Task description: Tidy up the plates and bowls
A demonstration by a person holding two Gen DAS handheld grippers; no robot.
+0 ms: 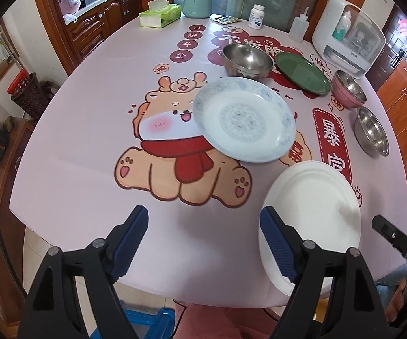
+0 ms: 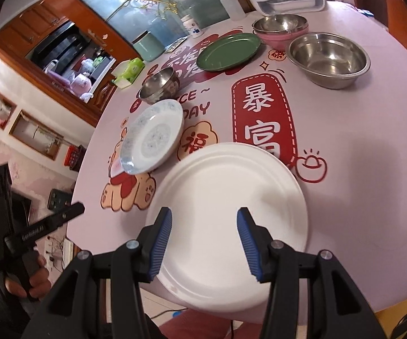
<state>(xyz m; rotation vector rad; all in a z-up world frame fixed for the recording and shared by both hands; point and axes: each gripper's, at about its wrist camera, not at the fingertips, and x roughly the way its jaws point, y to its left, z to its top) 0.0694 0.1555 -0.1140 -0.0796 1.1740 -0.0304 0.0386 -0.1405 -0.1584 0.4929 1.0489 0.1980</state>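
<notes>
At the near edge of the pink printed table (image 1: 76, 169), a plain white round plate (image 2: 231, 212) overhangs the rim, partly hidden by gripper fingers. The left gripper (image 1: 203, 240) gapes wide with nothing between its jaws. The right gripper (image 2: 204, 243) stands half open above that plate, holding nothing. Mid-table sits a blue-patterned white ceramic plate (image 1: 245, 118); toward the far edge, a green plate (image 1: 302, 73) and 3 steel bowls (image 1: 247, 60), 1 pink-sided.
</notes>
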